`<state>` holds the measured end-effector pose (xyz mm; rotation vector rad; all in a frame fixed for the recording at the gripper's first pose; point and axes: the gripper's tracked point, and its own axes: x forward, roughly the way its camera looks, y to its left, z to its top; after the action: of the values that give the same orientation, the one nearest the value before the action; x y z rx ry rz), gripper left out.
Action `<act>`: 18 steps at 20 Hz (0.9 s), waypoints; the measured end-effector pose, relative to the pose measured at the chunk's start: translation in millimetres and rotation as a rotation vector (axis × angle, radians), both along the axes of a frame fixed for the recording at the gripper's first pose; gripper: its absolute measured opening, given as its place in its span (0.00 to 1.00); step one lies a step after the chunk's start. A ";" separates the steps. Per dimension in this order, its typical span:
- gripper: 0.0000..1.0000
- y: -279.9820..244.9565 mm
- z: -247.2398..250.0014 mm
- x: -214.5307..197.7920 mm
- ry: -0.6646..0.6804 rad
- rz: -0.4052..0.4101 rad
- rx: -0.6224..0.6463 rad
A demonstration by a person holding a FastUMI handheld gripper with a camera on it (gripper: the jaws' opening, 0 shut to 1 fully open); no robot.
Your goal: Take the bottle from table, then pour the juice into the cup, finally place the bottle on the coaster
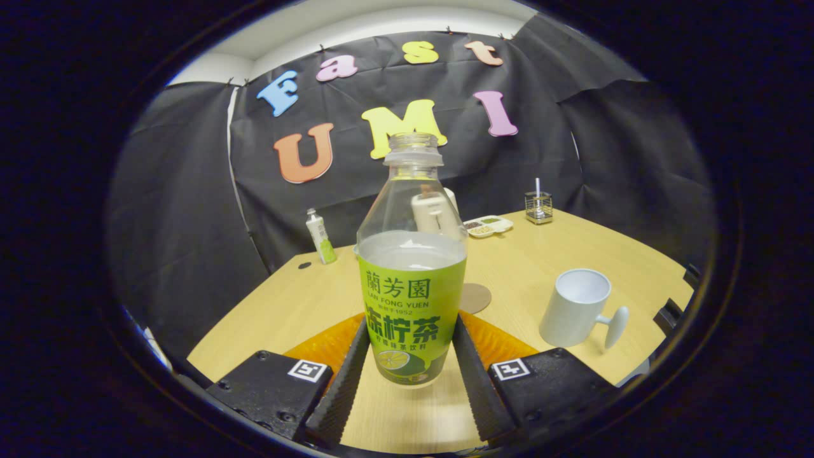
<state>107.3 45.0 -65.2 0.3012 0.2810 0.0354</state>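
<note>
A clear juice bottle (pixel 412 305) with a green label stands upright between my fingers, uncapped and a little over half full. My gripper (pixel 412 324) is shut on it, with both fingers pressing the label's lower sides. Whether its base rests on the wooden table (pixel 286 318) or hangs just above it, I cannot tell. A round brown coaster (pixel 475 298) lies just beyond the bottle, slightly to its right and partly hidden by it. A white cup (pixel 575 308) stands farther right, beyond the right finger, with its handle pointing right.
A green-and-white tube (pixel 321 236) stands at the table's far left. At the back right are a compartmented tray (pixel 488 226) and a small metal holder (pixel 538 208). A pale object (pixel 435 213) shows through the bottle's neck. The table's right edge runs just past the cup.
</note>
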 end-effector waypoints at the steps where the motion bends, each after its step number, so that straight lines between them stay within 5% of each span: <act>1: 0.80 -0.5 2.6 2.4 0.000 -0.003 0.035; 18: 0.78 -7.2 19.9 29.2 -0.048 0.067 0.870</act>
<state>136.6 37.8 -45.3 1.1532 0.2152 0.2333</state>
